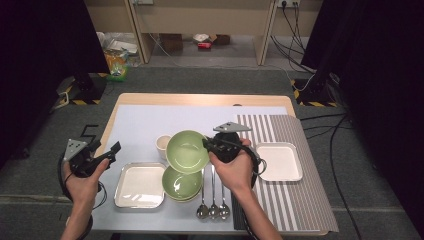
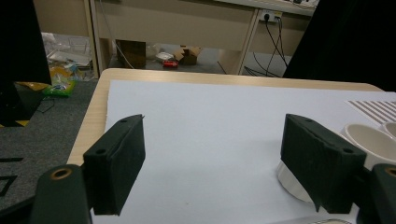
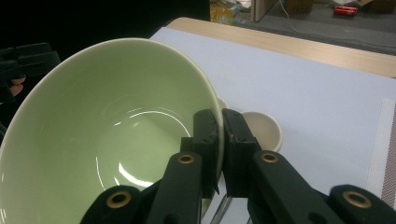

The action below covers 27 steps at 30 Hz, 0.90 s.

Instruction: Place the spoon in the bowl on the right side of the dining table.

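My right gripper [image 1: 206, 145] is shut on the right rim of a pale green bowl [image 1: 186, 150] and holds it tilted above the table. In the right gripper view the two jaws [image 3: 220, 128] pinch the bowl [image 3: 107, 140] edge, one inside and one outside. A second green bowl [image 1: 181, 183] sits below it on the mat, on top of another. My left gripper [image 1: 104, 151] hovers over the table's left edge, open, with nothing between its pads [image 2: 116, 168]. A cream cup [image 1: 163, 145] stands just left of the lifted bowl.
A white square plate [image 1: 139, 185] lies left of the stacked bowls, and another [image 1: 278, 161] rests on the striped placemat [image 1: 300, 200]. Three spoons [image 1: 213, 200] lie side by side near the front edge. The cream cup [image 2: 369, 140] is close to my left gripper's right jaw.
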Each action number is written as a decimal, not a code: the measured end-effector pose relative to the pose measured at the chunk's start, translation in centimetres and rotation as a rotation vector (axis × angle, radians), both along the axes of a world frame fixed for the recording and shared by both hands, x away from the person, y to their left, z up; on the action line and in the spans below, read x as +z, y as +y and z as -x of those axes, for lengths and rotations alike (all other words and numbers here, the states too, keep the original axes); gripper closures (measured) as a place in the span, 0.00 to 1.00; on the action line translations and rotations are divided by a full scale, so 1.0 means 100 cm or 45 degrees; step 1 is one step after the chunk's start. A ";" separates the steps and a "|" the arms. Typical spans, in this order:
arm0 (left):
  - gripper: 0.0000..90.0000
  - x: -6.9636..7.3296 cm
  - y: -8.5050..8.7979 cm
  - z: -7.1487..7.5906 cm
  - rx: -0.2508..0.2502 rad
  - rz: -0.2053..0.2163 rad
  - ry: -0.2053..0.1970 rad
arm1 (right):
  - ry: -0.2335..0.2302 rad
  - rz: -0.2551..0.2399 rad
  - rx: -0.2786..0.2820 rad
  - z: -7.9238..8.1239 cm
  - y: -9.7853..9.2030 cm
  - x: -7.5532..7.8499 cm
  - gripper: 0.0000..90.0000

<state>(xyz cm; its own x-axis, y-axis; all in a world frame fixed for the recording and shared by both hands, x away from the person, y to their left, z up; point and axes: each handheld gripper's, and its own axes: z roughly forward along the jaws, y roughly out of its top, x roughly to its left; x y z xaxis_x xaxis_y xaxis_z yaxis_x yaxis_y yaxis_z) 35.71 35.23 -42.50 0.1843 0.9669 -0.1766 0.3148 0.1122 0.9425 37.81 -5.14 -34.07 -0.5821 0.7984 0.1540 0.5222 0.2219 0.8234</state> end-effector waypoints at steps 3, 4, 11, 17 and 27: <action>0.24 0.000 0.000 0.000 0.002 0.001 -0.001 | 0.001 -0.004 -0.010 -0.001 -0.002 0.001 0.95; 0.24 0.000 0.000 0.000 0.002 0.000 -0.001 | -0.001 -0.008 -0.014 -0.001 -0.003 0.001 0.95; 0.24 0.000 0.000 0.000 0.002 -0.001 -0.001 | -0.018 -0.018 -0.040 -0.003 -0.008 0.003 0.95; 0.24 0.000 0.001 0.000 0.004 0.001 -0.003 | -0.023 -0.025 -0.051 -0.005 -0.013 0.005 0.95; 0.24 0.000 0.001 0.000 0.004 0.001 -0.002 | -0.019 -0.034 -0.090 -0.009 -0.021 0.005 0.95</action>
